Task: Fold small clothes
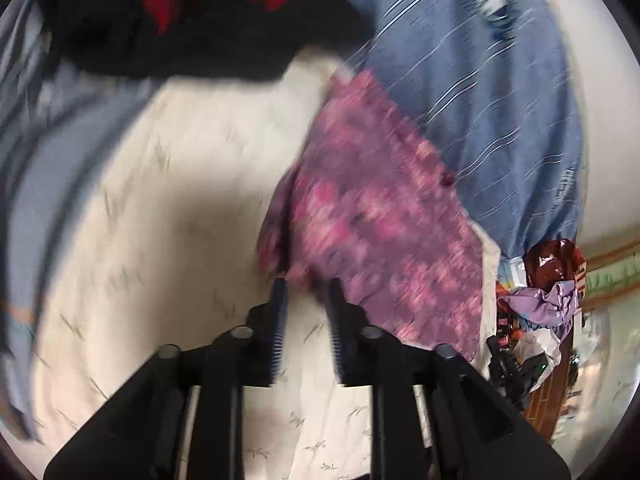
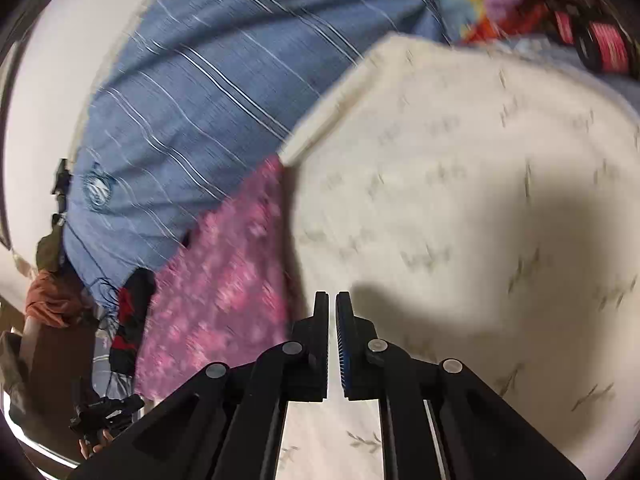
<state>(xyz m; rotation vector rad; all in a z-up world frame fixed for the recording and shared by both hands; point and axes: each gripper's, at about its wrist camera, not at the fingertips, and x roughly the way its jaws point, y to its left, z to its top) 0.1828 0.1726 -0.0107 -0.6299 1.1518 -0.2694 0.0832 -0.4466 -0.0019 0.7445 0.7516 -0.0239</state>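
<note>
On the cream bedsheet (image 1: 160, 208), the pink floral garment (image 1: 372, 216) lies at one o'clock from the left gripper (image 1: 308, 292), whose fingers stand partly apart and hold nothing. Right gripper (image 2: 331, 304) is nearly closed and empty; the garment sits at ten o'clock. Step appears to be reach-to-grasp. Next move probably requires pinching a hem.

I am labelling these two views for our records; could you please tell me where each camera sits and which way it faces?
Left wrist: sits behind the left tongs, facing down across the cream sheet at the pink floral garment; only its black fingers show.
Right wrist: sits behind the right tongs, nearly closed, facing the cream sheet; the garment lies left.
Shared: sheet, garment and blue striped cloth.
</note>
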